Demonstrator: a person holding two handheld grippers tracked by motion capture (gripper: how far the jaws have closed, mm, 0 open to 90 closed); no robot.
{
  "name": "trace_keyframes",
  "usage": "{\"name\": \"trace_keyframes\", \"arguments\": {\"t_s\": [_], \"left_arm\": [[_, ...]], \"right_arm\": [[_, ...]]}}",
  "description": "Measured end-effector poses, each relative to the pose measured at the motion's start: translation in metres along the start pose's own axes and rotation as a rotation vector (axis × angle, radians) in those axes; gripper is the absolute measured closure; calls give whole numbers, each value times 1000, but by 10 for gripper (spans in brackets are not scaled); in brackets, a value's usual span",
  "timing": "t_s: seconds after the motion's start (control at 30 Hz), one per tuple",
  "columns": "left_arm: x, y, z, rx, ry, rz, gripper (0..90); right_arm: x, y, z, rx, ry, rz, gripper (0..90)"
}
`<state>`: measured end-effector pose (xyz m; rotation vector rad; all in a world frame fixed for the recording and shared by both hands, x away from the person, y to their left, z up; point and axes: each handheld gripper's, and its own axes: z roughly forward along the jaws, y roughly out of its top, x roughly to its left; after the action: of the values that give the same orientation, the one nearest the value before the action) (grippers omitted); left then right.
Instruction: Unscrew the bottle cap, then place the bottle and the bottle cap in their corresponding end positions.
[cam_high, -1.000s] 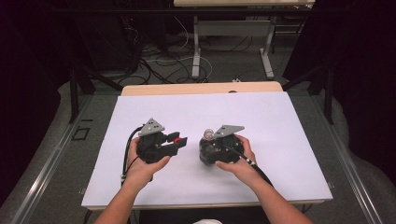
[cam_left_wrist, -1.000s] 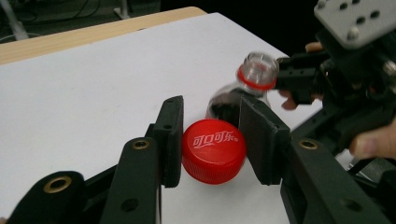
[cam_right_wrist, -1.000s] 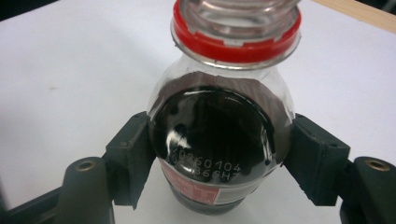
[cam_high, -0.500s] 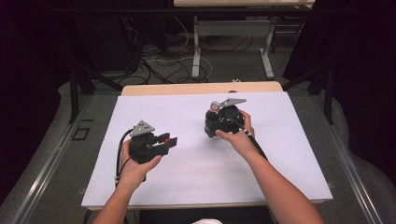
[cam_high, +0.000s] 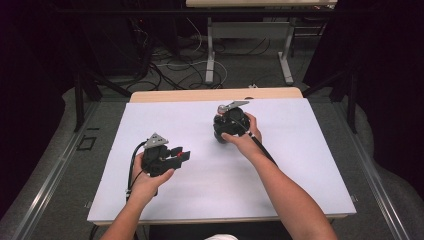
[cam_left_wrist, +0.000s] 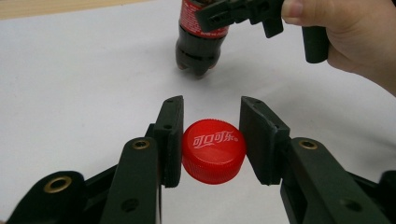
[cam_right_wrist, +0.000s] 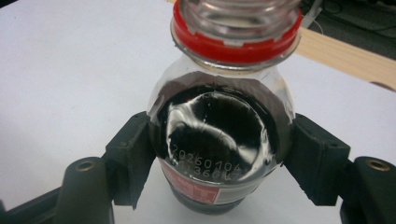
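the red cap (cam_left_wrist: 213, 150) sits clamped between the fingers (cam_left_wrist: 170, 140) of the left gripper (cam_high: 176, 155), its printed top facing the camera in the left gripper view. the bottle (cam_right_wrist: 222, 140) of dark drink is held about its shoulder by the right gripper (cam_high: 226, 121), fingers (cam_right_wrist: 130, 156) closed on it, open threaded neck uppermost with the red ring just below. in the high view the bottle gripper lies at upper centre of the frame and the cap gripper at lower left, well apart over the white counter (cam_high: 310, 165). in the left gripper view the bottle shows at top centre, base seemingly just clear of the counter, long axis near upright. judged: if the cap is to go back on, it must travel up and right to that neck. left forearm enters from the bottom edge, fingers pointing right; right forearm reaches diagonally from lower right.
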<state>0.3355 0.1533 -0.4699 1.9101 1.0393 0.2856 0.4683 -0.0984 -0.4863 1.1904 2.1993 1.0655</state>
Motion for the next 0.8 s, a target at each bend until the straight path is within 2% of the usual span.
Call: {"name": "trace_keyframes", "arguments": {"t_s": [0.03, 0.17, 0.27, 0.37, 0.4, 0.5, 0.6, 0.67, 0.7, 0.8], "left_arm": [[0, -1, 2, -4, -2, 7, 616], [-2, -5, 6, 8, -11, 14, 616], [-3, -7, 10, 21, -14, 8, 616], [-2, -7, 14, 28, -26, 14, 616], [-3, -8, 15, 38, -34, -1, 616], [-4, -8, 20, 31, -47, 12, 616], [-6, -7, 25, 42, -58, 16, 616], [-9, -7, 30, 38, -67, 16, 616], [-8, -6, 32, 40, -71, 37, 616], [-12, -5, 41, 36, -91, 45, 616]], "right_arm": [[1, -1, 1, 4, 0, -12, 297], [6, -5, 4, 4, 10, 1, 296], [9, -7, 4, 13, 13, -9, 295], [11, -10, 5, 0, 10, -13, 292], [10, -11, 5, -4, 8, -21, 291], [8, -13, 5, -14, 19, -2, 286], [8, -14, 5, -18, 24, -10, 281], [8, -15, 5, -24, 24, -14, 255], [8, -16, 5, -27, 28, -16, 218], [7, -19, 4, -34, 37, -12, 158]]}}
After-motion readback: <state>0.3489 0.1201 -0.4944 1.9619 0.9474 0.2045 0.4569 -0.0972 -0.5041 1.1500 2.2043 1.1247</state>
